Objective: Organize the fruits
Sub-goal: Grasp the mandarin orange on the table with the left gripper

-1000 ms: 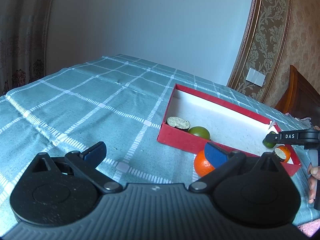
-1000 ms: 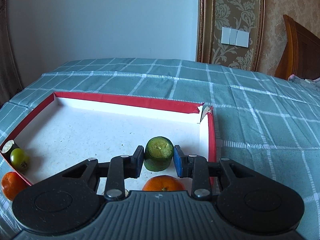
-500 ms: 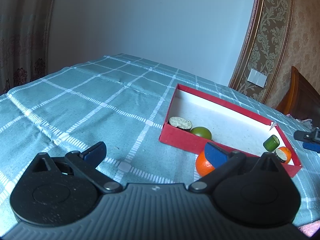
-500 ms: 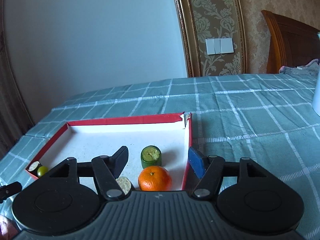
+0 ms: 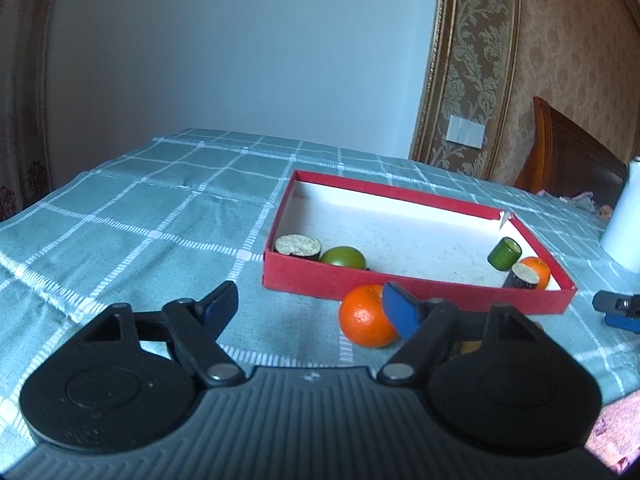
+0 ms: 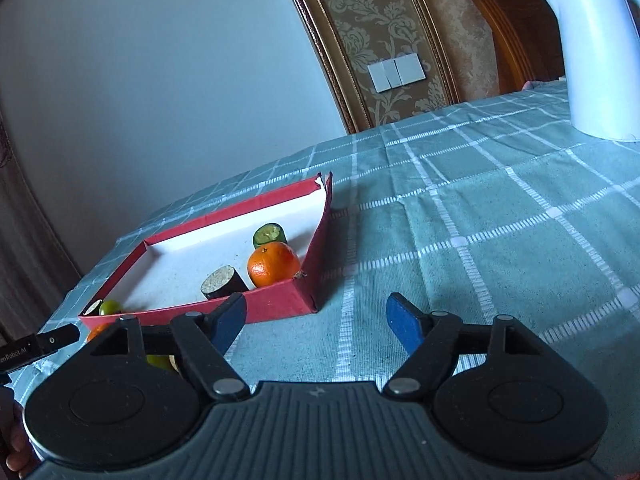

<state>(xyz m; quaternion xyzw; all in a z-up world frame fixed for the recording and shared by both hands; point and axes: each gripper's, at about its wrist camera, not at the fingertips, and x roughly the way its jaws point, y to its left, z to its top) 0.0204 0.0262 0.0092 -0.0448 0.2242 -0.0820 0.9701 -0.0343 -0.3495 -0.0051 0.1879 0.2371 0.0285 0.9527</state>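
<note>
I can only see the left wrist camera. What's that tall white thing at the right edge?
Observer: It's a white kettle with a handle. It stands on the checked cloth, well apart from the red box.
Operator: Is the other gripper holding any fruit?
Observer: No. The right gripper has its jaws opening, and only bare cloth is between them.
Operator: Is there something hiding on the cloth that I can't see properly?
Observer: Yes. A yellow-green thing lies outside the box near its front wall. It is mostly hidden behind the right gripper, so I can't tell what fruit it is.
</note>
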